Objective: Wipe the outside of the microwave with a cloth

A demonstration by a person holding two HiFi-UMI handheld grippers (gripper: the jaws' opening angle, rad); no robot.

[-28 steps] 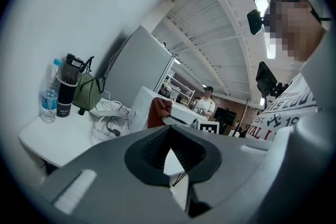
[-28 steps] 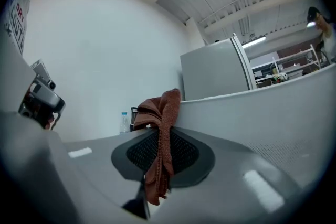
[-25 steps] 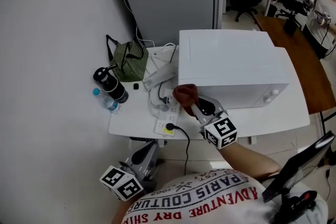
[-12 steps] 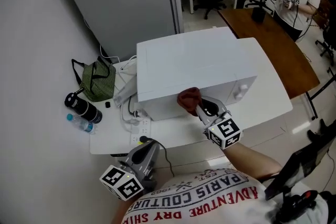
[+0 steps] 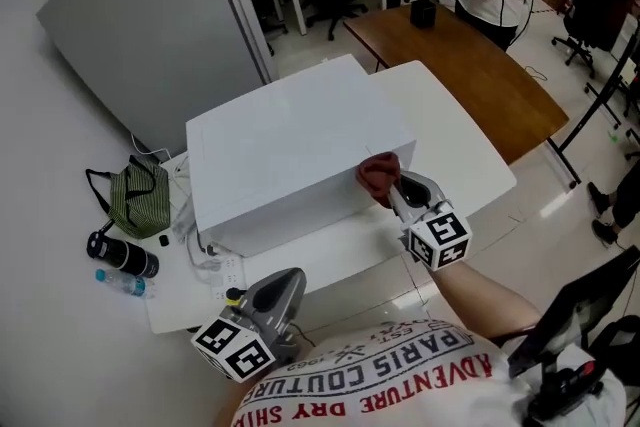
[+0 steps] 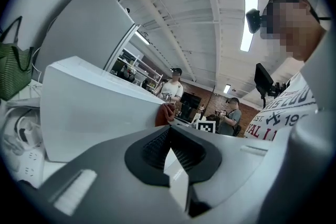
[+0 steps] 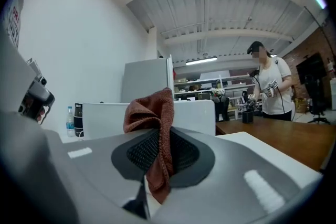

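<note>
While pinched in right gripper (image 7: 159,152) | cloth (image 7: 152,113): rust-red, bunched | microwave (image 5: 290,150): white

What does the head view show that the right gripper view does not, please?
Only the head view: the green striped bag and the left gripper, held low, away from the white microwave. Only the right gripper view: the right gripper with jaws shut on the rust-red cloth, and the white ceiling. Both: microwave, cloth, black flask.

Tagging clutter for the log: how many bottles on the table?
2. A black bottle stands at far left near the green bag; a clear water bottle is beside it, just below it in the head view. The microwave may hide others.
</note>
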